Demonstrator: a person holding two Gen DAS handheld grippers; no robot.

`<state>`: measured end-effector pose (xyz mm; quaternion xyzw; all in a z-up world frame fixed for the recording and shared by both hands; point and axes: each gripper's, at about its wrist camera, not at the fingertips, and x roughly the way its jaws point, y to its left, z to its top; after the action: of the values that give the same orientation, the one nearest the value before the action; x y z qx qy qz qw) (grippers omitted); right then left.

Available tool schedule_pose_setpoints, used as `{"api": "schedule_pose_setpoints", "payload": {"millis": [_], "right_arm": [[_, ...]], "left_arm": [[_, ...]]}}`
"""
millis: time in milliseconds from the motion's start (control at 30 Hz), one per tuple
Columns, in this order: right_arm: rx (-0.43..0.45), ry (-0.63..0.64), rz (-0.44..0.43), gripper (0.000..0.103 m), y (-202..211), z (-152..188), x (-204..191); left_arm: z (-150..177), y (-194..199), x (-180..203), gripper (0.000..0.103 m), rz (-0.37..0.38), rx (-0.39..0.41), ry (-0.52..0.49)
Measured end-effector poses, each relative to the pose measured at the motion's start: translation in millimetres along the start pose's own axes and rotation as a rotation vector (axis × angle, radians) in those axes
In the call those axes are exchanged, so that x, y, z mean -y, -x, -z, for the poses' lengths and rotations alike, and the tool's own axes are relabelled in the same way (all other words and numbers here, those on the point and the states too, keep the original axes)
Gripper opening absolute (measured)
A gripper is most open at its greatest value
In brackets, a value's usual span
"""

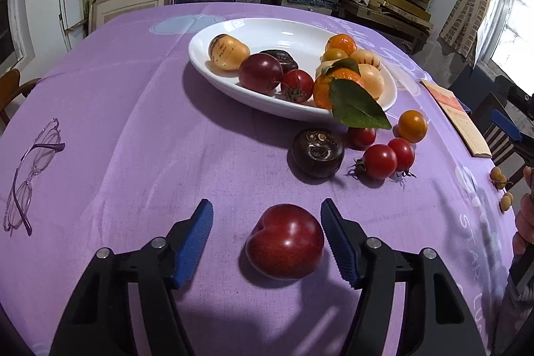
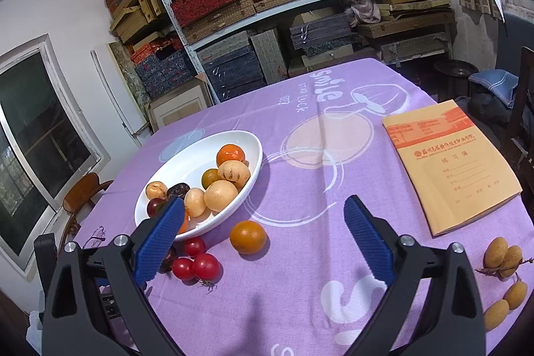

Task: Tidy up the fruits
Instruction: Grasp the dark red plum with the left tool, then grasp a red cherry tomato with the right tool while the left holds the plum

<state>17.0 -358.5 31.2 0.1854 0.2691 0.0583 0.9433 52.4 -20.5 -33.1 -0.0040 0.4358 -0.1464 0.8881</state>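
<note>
Both wide-apart left gripper jaws are needing to centre on the glossy dark-red plum, squeezing gently, while the right gripper is hanging open-jawed.

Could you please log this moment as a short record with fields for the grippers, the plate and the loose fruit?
left gripper: open, fingers either side of a red plum on the cloth
right gripper: open, empty
plate: white, holds oranges and other fruit
loose fruit: orange tomato, three red tomatoes, dark fruit, small yellow fruits
other: notebook, glasses
</note>
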Motion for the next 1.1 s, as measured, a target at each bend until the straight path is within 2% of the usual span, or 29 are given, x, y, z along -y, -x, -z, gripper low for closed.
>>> {"api": "schedule_pose_setpoints", "payload": {"millis": [233, 300, 367, 567, 733, 900, 1100], "right_arm": [[-0.013, 0.007, 0.001, 0.094, -1.9, 1.1, -2.5], [-0.016, 0.011, 0.001, 0.094, -2.8, 2.1, -3.8], [-0.019, 0.020, 0.004, 0.094, -3.8, 2.5, -5.4], [-0.029, 0.010, 0.006, 0.094, -6.2, 2.8, -4.3], [-0.040, 0.035, -0.001, 0.094, -8.5, 4.2, -8.7], [-0.074, 0.133, -0.012, 0.094, -15.0, 12.4, -28.7], [-0.145, 0.313, -0.045, 0.094, -25.1, 32.7, -63.6]], "left_arm": [[18.1, 14.4, 0.2, 0.067, 0.002, 0.003, -0.028], [18.5, 17.8, 0.9, 0.060, 0.004, 0.022, -0.035], [19.3, 16.0, 0.4, 0.041, 0.036, -0.005, -0.034], [31.2, 25.1, 2.8, 0.041, 0.042, -0.004, -0.049], [37.4, 33.5, -3.1, 0.041, 0.058, 0.008, -0.020], [36.5, 40.6, -3.3, 0.041, 0.039, 0.061, -0.028], [26.4, 45.5, -7.0, 0.041, -0.009, 0.128, -0.031]]}}
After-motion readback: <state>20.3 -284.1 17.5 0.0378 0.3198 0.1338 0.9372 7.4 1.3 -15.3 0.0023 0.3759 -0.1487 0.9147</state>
